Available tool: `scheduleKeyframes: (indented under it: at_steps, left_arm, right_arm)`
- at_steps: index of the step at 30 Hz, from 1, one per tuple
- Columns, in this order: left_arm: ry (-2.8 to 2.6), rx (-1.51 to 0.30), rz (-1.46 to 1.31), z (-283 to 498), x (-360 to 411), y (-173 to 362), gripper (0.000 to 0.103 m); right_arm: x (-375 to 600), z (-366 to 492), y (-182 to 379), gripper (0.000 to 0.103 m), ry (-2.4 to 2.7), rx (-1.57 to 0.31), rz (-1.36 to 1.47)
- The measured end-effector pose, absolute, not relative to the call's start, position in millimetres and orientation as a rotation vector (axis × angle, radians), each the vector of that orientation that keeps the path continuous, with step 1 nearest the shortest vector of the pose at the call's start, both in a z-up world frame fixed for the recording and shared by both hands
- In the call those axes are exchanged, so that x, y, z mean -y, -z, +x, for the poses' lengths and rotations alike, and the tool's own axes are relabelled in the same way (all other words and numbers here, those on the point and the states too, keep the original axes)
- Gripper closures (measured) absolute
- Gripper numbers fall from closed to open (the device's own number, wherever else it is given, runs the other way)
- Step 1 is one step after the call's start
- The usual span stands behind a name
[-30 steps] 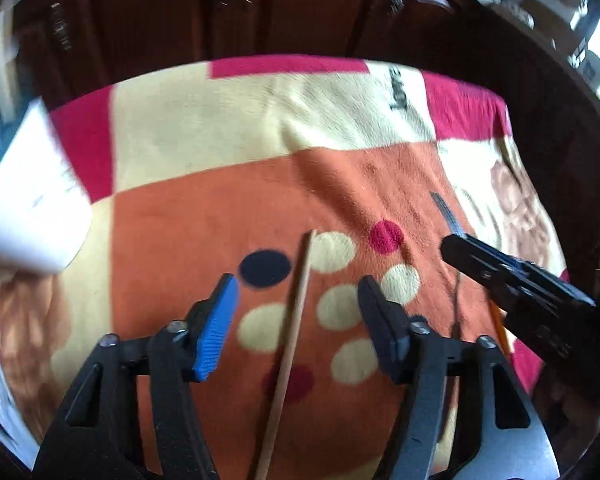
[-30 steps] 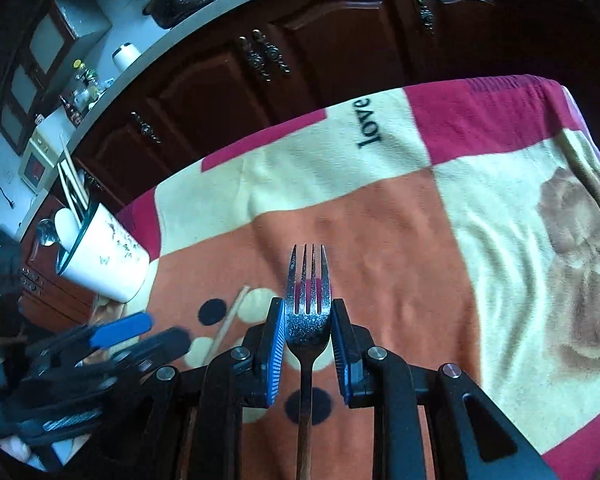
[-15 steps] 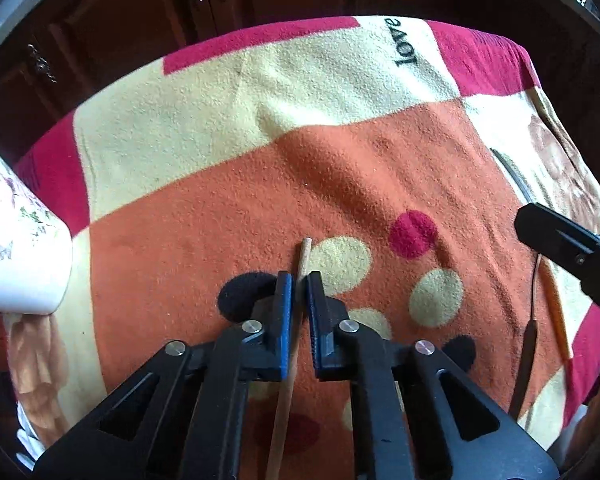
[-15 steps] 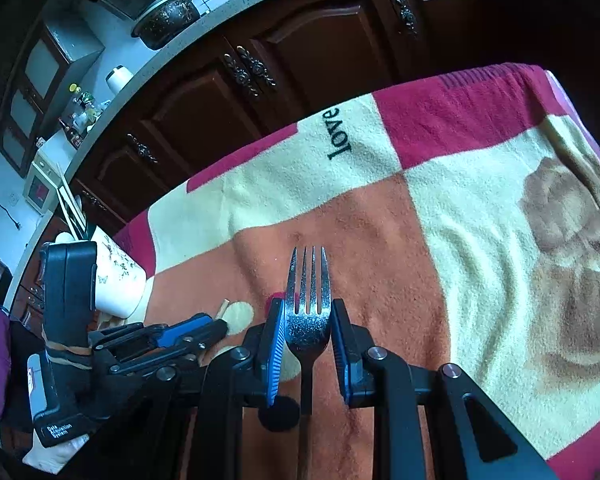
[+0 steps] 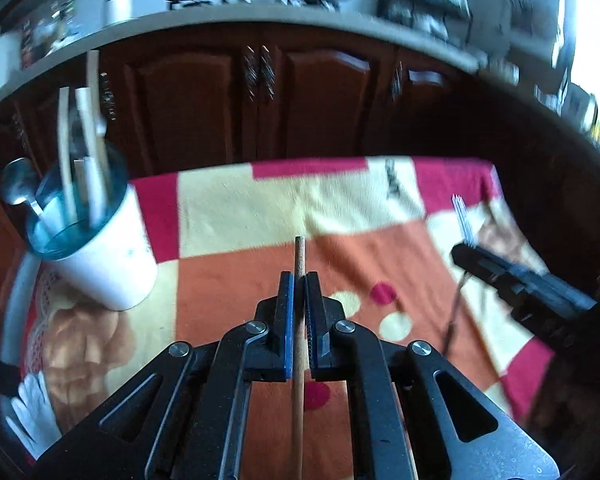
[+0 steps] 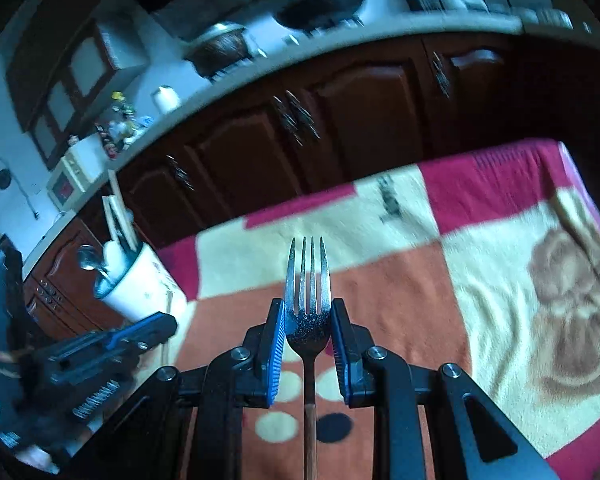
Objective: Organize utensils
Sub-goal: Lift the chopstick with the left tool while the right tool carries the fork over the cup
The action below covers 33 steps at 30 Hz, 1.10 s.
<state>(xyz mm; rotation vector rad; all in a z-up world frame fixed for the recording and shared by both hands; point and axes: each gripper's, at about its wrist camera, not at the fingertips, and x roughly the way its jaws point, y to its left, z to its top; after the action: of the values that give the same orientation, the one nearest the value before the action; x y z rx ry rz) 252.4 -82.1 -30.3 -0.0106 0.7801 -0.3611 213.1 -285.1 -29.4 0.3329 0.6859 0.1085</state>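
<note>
We have a thin wooden chopstick (image 5: 299, 264) pinched between the pressed-together pads of our left gripper (image 5: 299, 280), its tip sticking out just ahead of the fingertips and the rest running back under the body. Our right gripper (image 6: 308, 312) is clamped on the head of a metal fork (image 6: 307, 280), tines pointing forward past the pads and the handle trailing back beneath.

We judge the chopstick light, stiff and smooth, so it may swivel or slip in a near-tip hold; a grip closer to its middle would steady it. The fork seems heavier and slick, and held by the broad head it looks secure.

The white cup (image 5: 100, 256) with utensils already in it stands ahead and to the left of the left gripper, on the patterned blanket (image 5: 240, 208).

We cannot see either utensil's far end, both being cut off below. Motion blur smears the cup's contents, so we cannot count them.
</note>
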Motion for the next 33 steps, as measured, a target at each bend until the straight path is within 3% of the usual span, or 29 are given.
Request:
scheduleKeyframes:
  at_steps: [7, 20, 33]
  left_arm:
    - [0.326, -0.705, -0.084, 239, 39, -9, 0.099]
    - [0.299, -0.629, -0.126, 225, 4, -34, 0.099]
    - [0.228, -0.501, -0.192, 239, -57, -91, 0.099]
  right_arm:
    - [251, 206, 2, 0.082, -0.131, -0.626, 0.248]
    - [226, 205, -25, 0.082, -0.138, -0.567, 0.180]
    - [180, 238, -69, 0.082, -0.260, -0.492, 0.229]
